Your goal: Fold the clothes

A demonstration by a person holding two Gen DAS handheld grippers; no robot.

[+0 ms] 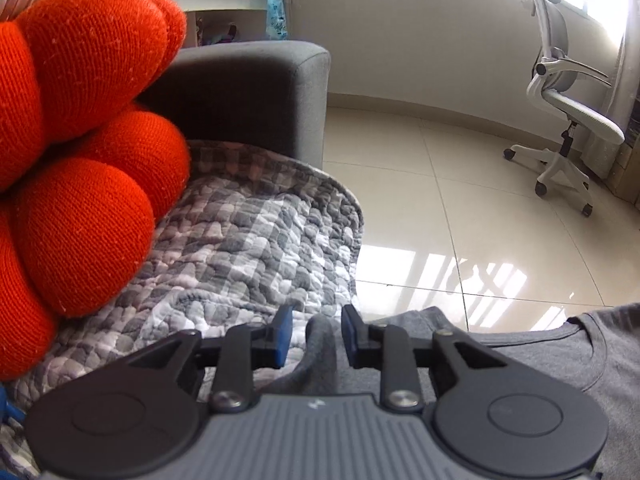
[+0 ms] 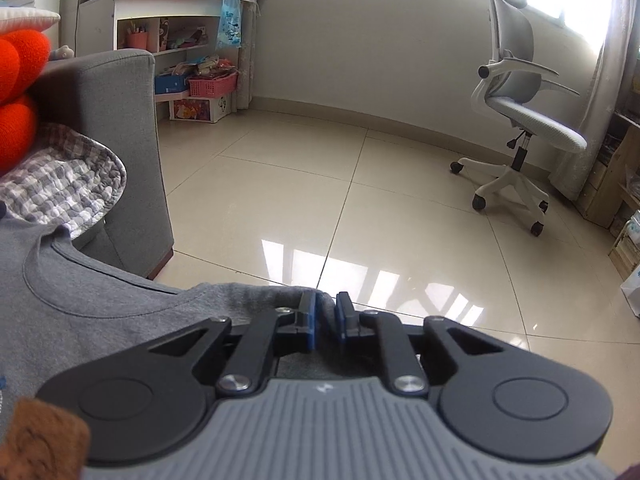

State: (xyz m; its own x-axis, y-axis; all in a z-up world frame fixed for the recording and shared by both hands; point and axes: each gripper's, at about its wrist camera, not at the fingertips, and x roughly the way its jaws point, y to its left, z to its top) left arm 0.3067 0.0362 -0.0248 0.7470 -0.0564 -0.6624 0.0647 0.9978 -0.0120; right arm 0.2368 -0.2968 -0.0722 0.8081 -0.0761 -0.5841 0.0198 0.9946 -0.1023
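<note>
Through the left wrist camera, the left gripper (image 1: 316, 334) is hanging over the near edge of a sofa, its jaws standing apart with a raised ridge of the grey T-shirt (image 1: 560, 360) poking up between the blue pads (image 1: 282, 338) without either pad pressing on it, so this side is released. The shirt is lying spread over the checked quilt (image 1: 248, 240), neckline off to the right, with a big orange knot cushion (image 1: 84, 152) crowding in on the left. The risk I am seeing here: that pinched-up ridge is going to slump and leave a crease if nothing smooths it, and a sideways move could be brushing the cushion. Over to the right wrist camera, the right gripper (image 2: 325, 322) is sitting at the shirt's other shoulder, right where the cloth is overhanging toward the tiled floor (image 2: 360, 200). Its jaws are only narrowly parted, a bit of grey fabric sitting in the gap, and the pads do not look to be clamping it, so I am calling this side let go as well. With both corners free and cloth hanging past the seat edge beside the grey armrest (image 2: 132, 128), the garment could be sliding off, or a re-grasp could be catching two layers and skewing the fold.
</note>
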